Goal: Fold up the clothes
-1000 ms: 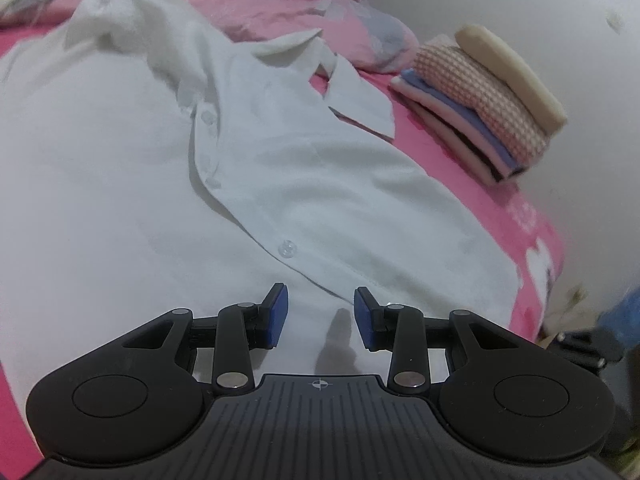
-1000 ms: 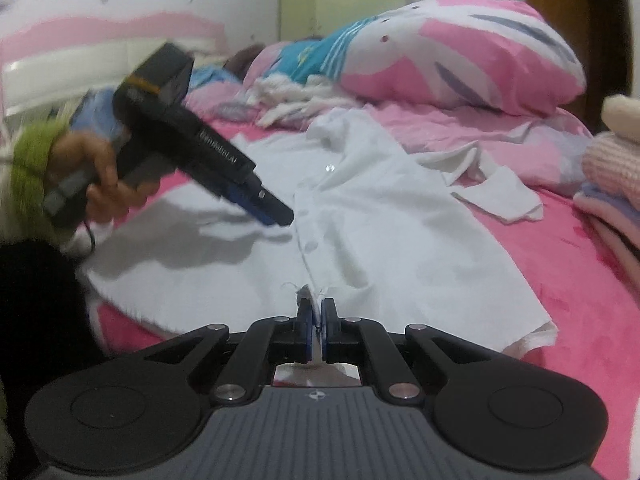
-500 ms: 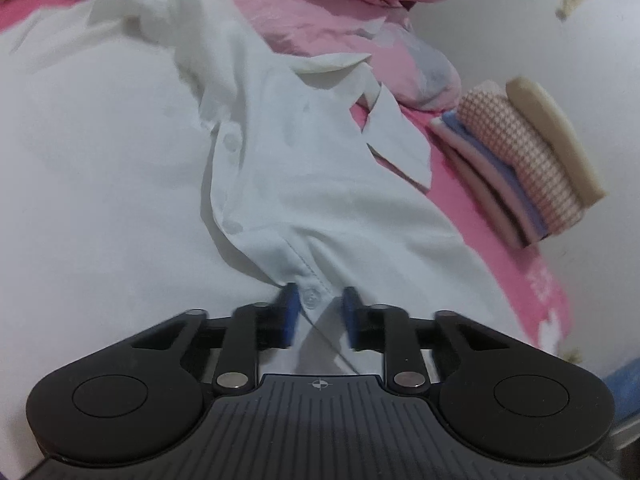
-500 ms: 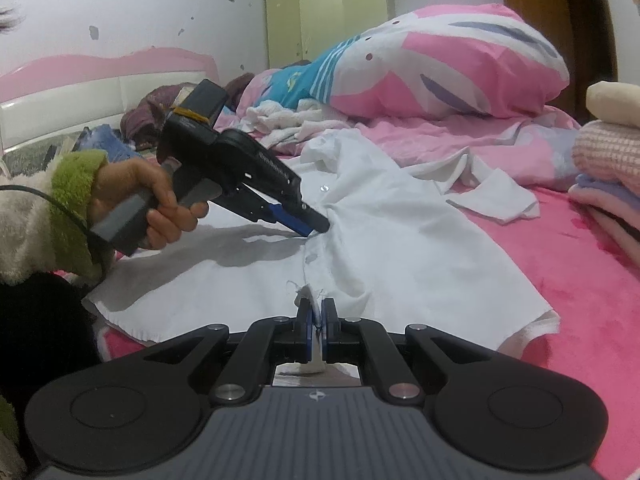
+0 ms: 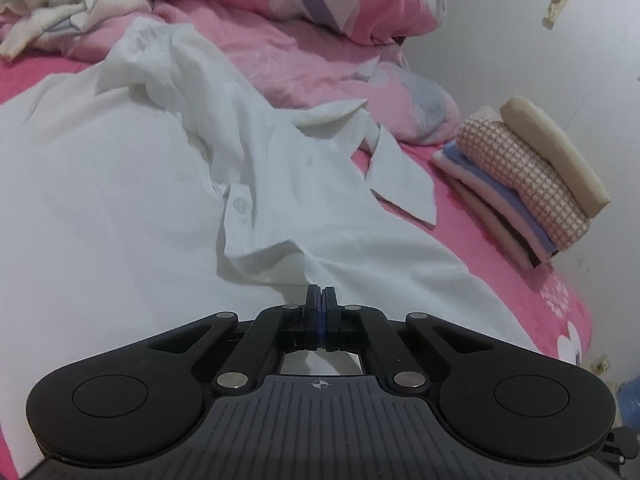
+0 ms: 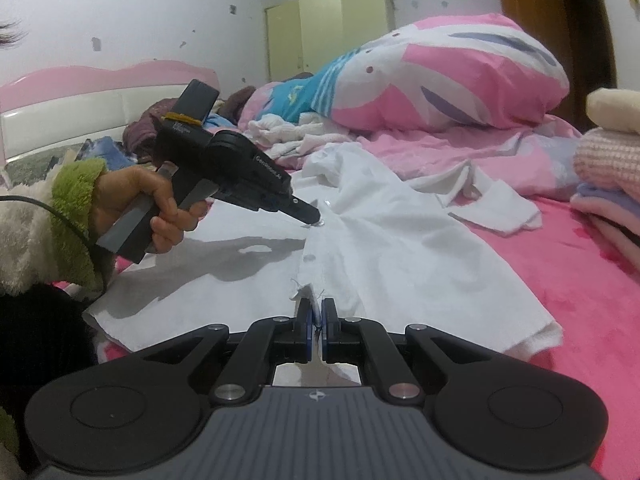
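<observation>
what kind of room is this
Most likely a bedroom in a home. A white shirt is spread on a bed with a pink sheet, a large pink pillow lies behind it, a padded headboard runs along the wall, and a pale wardrobe stands in the corner.

The left gripper [image 5: 321, 294] has its jaws pressed tight together, with a bit of the white shirt [image 5: 120, 220] pinched between them. In the right wrist view, the person's left hand [image 6: 148, 208] wraps around the gray handle of that gripper, and a fuzzy green and cream sleeve covers the wrist. The gripper points down and to the right, with its tip low on the shirt. The right gripper [image 6: 316, 312] has its jaws nearly together too, squeezing a thin edge of the shirt.
</observation>
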The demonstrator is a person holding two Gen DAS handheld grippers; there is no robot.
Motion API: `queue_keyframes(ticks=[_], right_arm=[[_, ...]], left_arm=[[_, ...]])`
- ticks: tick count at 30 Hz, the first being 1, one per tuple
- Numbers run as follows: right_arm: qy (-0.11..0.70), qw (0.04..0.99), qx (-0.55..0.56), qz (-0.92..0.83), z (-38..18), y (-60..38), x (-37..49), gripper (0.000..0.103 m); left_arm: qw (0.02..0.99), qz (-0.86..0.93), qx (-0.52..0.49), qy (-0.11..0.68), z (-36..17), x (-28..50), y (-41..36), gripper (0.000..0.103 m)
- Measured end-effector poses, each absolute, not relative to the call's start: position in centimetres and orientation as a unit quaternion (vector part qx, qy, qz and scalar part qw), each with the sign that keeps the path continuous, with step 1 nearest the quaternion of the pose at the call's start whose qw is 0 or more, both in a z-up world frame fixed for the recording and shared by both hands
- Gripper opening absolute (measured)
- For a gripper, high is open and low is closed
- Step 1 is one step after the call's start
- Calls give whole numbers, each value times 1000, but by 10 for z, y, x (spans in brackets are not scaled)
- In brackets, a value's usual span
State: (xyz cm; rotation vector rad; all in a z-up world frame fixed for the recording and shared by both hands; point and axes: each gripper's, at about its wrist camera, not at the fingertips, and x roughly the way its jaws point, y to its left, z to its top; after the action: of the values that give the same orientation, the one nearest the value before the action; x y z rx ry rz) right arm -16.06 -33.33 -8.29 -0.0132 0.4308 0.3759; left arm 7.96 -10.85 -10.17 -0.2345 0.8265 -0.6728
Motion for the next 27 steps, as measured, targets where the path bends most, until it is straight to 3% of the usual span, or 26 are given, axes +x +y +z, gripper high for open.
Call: queue_keyframes(ticks=[10,17,20,21,22,23,27], right_arm=[[217,959,-5,181,-85,-335,-160,4],[219,958,-5,183,-86,-334,-162,4],[220,958,-7,183,-87,-333,-163,4],[220,958,-11,184,-88,-332,-163,4],[220,958,-15,185,-88,-331,-164,4],[220,958,-18,185,-88,-330,-164,4],[218,957,-35,190,-88,-326,-166,4]], left_arm=[[808,-315,-196,457,-122,91,-93,5],[796,-319,-222,464,-125,101,-99,36],[808,-319,-210,448,-124,100,-105,32],[813,-319,-206,442,-124,99,-106,27],[817,-317,-202,438,-124,98,-107,12],[820,-315,-198,435,-124,97,-107,5],[836,-306,-191,413,-117,95,-101,1]])
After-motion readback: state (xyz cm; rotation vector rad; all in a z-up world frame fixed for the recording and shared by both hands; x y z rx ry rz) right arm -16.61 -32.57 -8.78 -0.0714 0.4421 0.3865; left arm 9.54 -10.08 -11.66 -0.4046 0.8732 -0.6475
